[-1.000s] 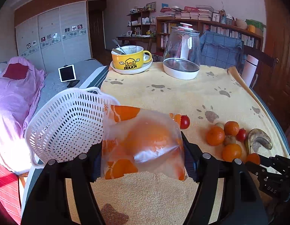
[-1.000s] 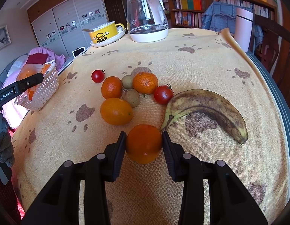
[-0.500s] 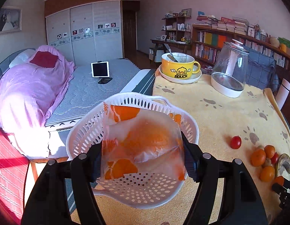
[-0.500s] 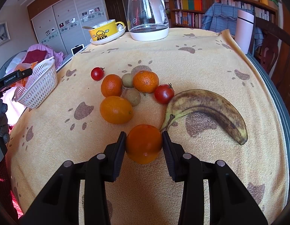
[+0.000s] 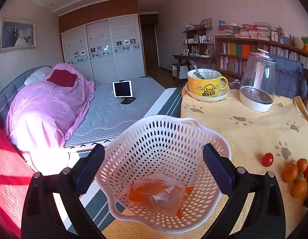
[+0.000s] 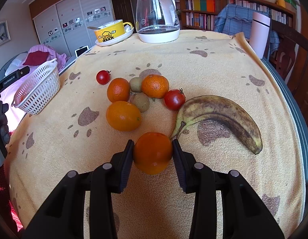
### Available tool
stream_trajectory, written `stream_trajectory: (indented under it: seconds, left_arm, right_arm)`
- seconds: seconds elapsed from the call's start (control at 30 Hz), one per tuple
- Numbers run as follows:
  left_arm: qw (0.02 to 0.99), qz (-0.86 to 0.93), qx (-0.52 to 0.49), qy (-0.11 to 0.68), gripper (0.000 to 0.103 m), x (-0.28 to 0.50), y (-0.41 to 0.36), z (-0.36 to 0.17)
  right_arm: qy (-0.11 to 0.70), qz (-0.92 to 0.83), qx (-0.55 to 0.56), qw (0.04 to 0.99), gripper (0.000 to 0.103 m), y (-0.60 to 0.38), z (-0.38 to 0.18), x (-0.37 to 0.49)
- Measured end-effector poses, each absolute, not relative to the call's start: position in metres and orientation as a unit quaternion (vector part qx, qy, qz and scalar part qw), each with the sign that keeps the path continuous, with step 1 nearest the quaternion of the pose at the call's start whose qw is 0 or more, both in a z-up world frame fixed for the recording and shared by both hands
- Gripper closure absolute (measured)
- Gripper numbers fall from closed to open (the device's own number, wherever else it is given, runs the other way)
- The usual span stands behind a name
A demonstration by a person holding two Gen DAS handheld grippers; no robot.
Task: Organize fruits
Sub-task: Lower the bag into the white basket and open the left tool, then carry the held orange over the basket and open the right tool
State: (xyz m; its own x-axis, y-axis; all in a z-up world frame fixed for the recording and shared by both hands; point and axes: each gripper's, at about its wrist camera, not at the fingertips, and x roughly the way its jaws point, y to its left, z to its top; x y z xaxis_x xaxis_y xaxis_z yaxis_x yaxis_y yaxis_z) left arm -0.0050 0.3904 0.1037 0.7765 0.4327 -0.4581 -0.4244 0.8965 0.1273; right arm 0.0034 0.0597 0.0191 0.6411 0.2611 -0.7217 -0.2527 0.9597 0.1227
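Right wrist: ribbed tongs (image 6: 153, 151) round smooth, round orange (image 6: 152, 155).

A yellow ceramic mug with a duck print (image 6: 109, 33) sits on a white saucer (image 6: 116, 39) at the far edge of the yellow paw-print tablecloth (image 6: 223, 63), a metal spoon (image 5: 196, 72) resting in it. Beside it stands a clear glass kettle on a white base (image 6: 158, 16). A pale pink cylindrical flask (image 6: 260, 34) stands at the cloth's right edge. Beyond, a white tablet on a stand (image 5: 122, 89) rests on a grey bed (image 5: 114, 115) with a pink quilt (image 5: 46, 103).
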Motion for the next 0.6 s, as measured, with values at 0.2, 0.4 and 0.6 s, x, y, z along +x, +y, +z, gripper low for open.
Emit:
stream_trajectory:
  seconds: [0.2, 0.4, 0.6]
  left_arm:
    - [0.945, 0.225, 0.000, 0.239, 0.003, -0.010, 0.394, 0.108]
    - [0.944, 0.230, -0.010, 0.234, 0.003, -0.013, 0.400, 0.110]
    - [0.947, 0.227, -0.020, 0.228, 0.003, -0.018, 0.405, 0.117]
  right_arm:
    - [0.397, 0.136, -0.001, 0.908, 0.064, 0.061, 0.022, 0.002]
    - [0.394, 0.139, 0.024, 0.908, 0.064, 0.059, 0.029, -0.002]
    - [0.386, 0.153, 0.023, 0.910, 0.064, 0.074, 0.039, -0.006]
